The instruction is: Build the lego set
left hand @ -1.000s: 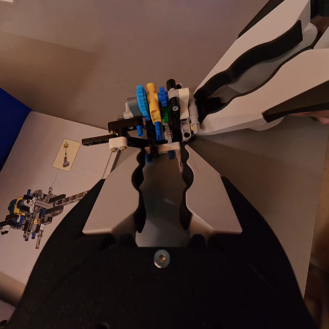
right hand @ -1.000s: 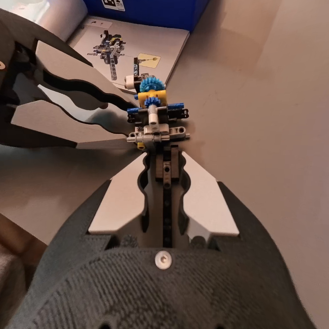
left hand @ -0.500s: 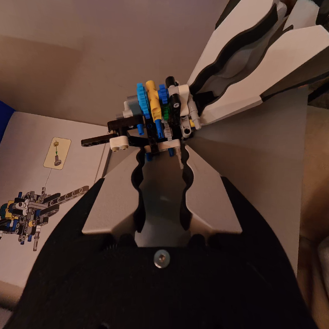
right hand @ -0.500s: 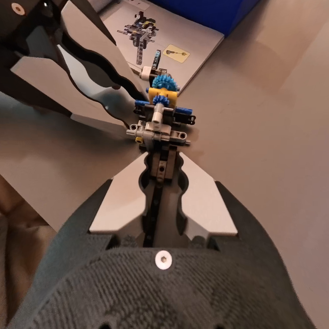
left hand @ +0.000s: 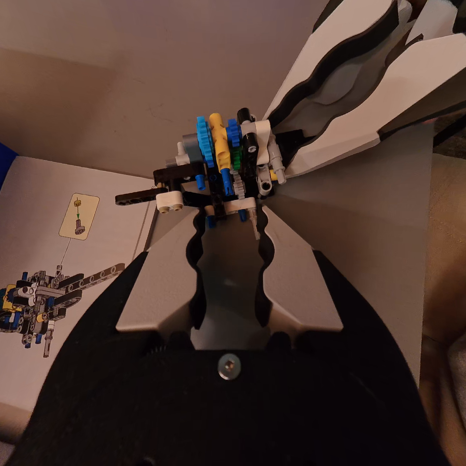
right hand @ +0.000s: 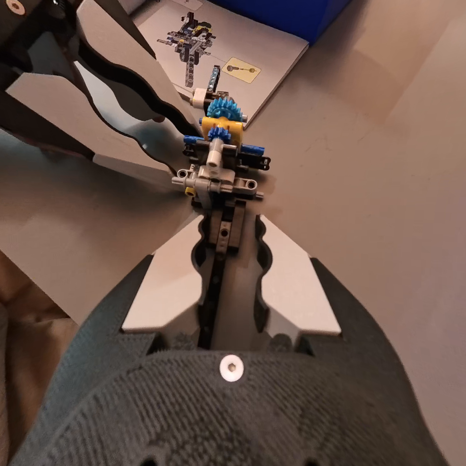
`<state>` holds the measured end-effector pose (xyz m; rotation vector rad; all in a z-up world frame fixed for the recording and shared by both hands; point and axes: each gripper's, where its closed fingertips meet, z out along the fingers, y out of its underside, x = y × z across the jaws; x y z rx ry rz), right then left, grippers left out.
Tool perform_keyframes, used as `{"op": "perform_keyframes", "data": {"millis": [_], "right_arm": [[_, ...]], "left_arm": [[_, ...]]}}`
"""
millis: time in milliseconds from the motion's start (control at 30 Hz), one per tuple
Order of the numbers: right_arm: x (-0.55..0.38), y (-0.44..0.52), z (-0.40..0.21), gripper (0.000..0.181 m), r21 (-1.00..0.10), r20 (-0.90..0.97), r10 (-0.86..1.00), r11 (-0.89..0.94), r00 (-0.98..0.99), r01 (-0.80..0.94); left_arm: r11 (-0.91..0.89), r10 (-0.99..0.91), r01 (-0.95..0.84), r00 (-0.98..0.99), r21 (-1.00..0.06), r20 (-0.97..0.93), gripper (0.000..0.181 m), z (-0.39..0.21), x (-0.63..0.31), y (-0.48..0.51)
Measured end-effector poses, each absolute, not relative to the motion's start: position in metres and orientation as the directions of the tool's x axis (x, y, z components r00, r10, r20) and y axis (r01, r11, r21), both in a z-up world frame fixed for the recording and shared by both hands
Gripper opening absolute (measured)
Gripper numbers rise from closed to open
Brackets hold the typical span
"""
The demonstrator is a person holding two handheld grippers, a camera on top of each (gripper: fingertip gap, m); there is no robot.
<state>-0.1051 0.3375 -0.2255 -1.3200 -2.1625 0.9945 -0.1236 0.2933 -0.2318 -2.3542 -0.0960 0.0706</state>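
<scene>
Surface: grey tabletop (left hand: pixel 327 252) under warm, dim light, with one open instruction booklet (left hand: pixel 50 227) lying on it and one blue box (right hand: pixel 290 20) behind the booklet.
Model: one lego assembly (left hand: pixel 222 164) of gears, pins and beams, held above the table between my two grippers, beside the booklet's edge.
Left pose: my left gripper (left hand: pixel 230 214) reaches up from below; its fingers pinch the model's lower white-and-black end at the tips.
Right pose: my right gripper (right hand: pixel 228 224) comes in from the opposite side, nearly at right angles to the left; its fingers are clamped on the grey block at the model's near end, and a long black beam (right hand: pixel 214 290) runs back between them.
Gears: two blue, one large light-blue (right hand: pixel 224 111), one small dark-blue (right hand: pixel 219 133), with a yellow piece (right hand: pixel 223 126) between.
Hard to make out: the beam's rear end is hidden by the gripper body; the box is cut off by the frame edge; the model's inner black parts blur into shadow.
</scene>
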Motion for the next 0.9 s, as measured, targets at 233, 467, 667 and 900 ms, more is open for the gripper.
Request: {"op": "perform_keyframes", "data": {"millis": [233,467,667,900], "right_arm": [[-0.105,0.338,-0.226,0.033,-0.752,-0.027,0.891,0.281,-0.453,0.597],[-0.107,0.360,-0.226,0.025,-0.750,-0.005,0.927,0.244,-0.374,0.615],[-0.112,0.396,-0.225,0.030,-0.753,0.043,0.970,0.189,-0.239,0.631],[-0.111,0.382,-0.200,0.042,-0.815,0.136,0.955,0.260,-0.264,0.519]], "left_arm": [[-0.705,0.093,0.050,0.995,-0.707,-0.022,0.039,-0.232,-0.124,0.293],[-0.703,0.093,0.060,0.996,-0.708,-0.007,0.039,-0.232,-0.124,0.293],[-0.703,0.093,0.061,0.996,-0.708,-0.006,0.041,-0.232,-0.124,0.293],[-0.705,0.088,0.051,0.996,-0.707,-0.015,0.043,-0.232,-0.123,0.293]]}}
